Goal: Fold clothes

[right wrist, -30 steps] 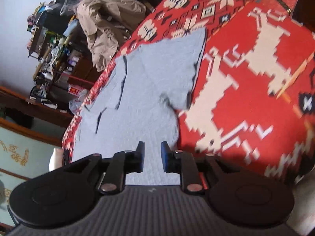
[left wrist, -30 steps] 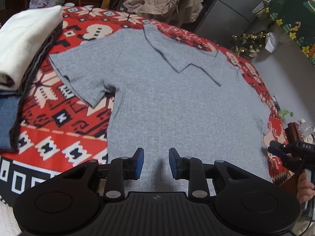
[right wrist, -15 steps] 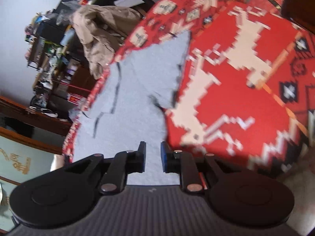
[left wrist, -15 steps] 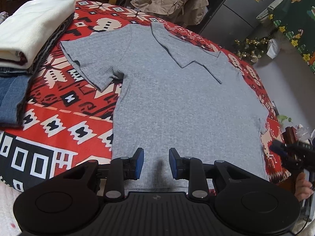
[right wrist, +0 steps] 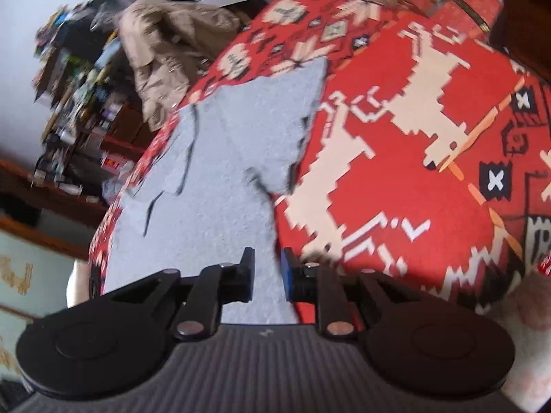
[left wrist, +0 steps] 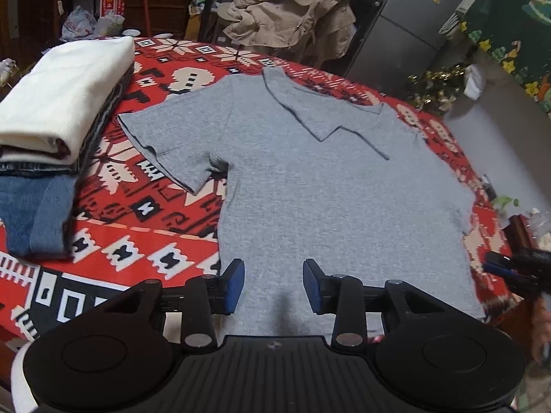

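- Your gray shirt (left wrist: 327, 186) lies flat on the red patterned cloth (left wrist: 144, 206) that covers the table.
- One short sleeve (left wrist: 165, 144) sticks out to the left side. The other side of the shirt is folded in over the middle, so it makes a slanted edge near the top.
- Your left gripper (left wrist: 273, 285) hangs over the bottom edge of the shirt. Its jaws are opening, and nothing is pinched between them.
- Your right gripper (right wrist: 268, 275) hangs over the shirt's edge too, close to where gray meets red. Its jaws are opening as well, with only a small gap and no cloth pinched in it.
- In the left wrist view you can see the blue tips of your right gripper at the far right, just beside the shirt's corner.
- A stack of folded clothes (left wrist: 51, 110) sits at the left of the table, white on top and blue jeans (left wrist: 34, 213) below.
- A tan jacket (left wrist: 292, 20) is piled up behind the table.
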A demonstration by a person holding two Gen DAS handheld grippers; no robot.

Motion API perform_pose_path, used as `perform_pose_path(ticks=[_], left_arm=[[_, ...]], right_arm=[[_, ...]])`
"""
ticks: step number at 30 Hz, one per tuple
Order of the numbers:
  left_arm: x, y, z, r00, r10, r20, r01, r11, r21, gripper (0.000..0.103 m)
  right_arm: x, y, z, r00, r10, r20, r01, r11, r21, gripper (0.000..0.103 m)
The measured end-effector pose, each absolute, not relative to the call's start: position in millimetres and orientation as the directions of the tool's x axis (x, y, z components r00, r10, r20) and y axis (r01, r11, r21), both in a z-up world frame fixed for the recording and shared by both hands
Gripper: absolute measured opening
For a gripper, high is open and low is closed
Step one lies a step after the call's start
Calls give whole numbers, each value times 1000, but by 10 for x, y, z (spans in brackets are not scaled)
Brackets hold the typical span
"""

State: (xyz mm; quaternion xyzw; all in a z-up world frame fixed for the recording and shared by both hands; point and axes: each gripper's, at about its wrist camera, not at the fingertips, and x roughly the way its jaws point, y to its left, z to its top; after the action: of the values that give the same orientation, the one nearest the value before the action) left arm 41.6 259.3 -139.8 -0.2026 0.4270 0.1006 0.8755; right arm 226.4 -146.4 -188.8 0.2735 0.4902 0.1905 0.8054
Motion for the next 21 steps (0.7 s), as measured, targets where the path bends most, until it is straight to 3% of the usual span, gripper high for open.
perform_pose_path(ticks=[4,7,8,12,14,18,21], left_arm=[[491,2566,-1415,603,20,-797,-346,908,-238,38],[493,2508,-1427,614,32,-789,-323,922,-214,53],[485,2485,-1427,625,29,-780,-308,927,-213,61],[418,2346,-1454,683,54,-728,-256,951,-170,68],[391,2247,-1481,701,57,-711,-225,964,-144,86],[357,2010,-1529,715,109,-691,-182,983,-34,91],[334,1916,-1565,726,75,-684,-145,988,-46,92]], right_arm=[[2010,-1299,-1724,434,532,-727,-145,838,526,42],[1825,-1176,-1612,432,500,-751,-222,866,449,51],[1770,-1125,-1583,440,485,-756,-243,875,419,62],[1512,-937,-1433,508,443,-739,-348,890,294,95],[1384,-834,-1374,537,446,-716,-409,880,241,102],[1200,-602,-1305,555,485,-676,-515,839,178,102],[1067,-475,-1301,545,517,-661,-570,806,161,102]])
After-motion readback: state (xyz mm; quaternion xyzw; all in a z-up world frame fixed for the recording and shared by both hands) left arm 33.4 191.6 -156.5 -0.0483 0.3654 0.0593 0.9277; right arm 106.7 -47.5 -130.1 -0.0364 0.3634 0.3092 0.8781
